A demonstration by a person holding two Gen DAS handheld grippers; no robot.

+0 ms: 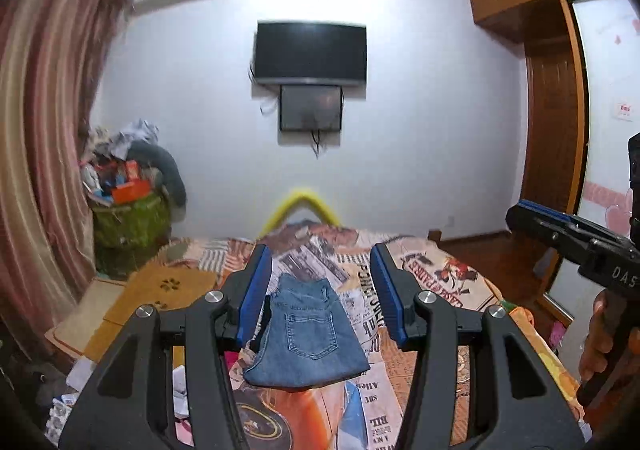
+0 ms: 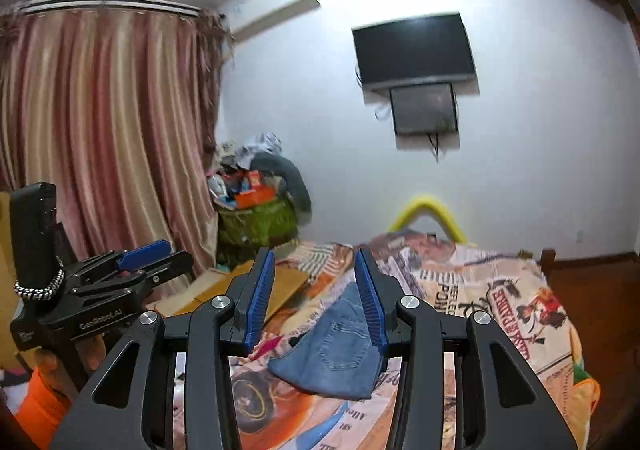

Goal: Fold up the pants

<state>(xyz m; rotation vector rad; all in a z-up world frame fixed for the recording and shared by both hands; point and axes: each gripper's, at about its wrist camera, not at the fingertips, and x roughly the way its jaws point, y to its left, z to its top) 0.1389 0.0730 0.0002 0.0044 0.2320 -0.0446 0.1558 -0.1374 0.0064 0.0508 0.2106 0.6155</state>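
The folded jeans (image 1: 308, 334) lie on the patterned bedspread (image 1: 436, 270), clear of both tools. The left gripper (image 1: 320, 286) and right gripper (image 2: 315, 292) hang above the bed, fingers spread and empty. Behind stand a curtain (image 2: 108, 130), a heaped green basket (image 1: 128, 218), perhaps laundry, and a wall television (image 1: 310, 52).

Both grippers point roughly level toward the far wall, side by side. The left gripper (image 1: 320, 290) has its jaws apart, holding nothing; the right gripper (image 2: 316, 296) likewise, jaws parted and empty
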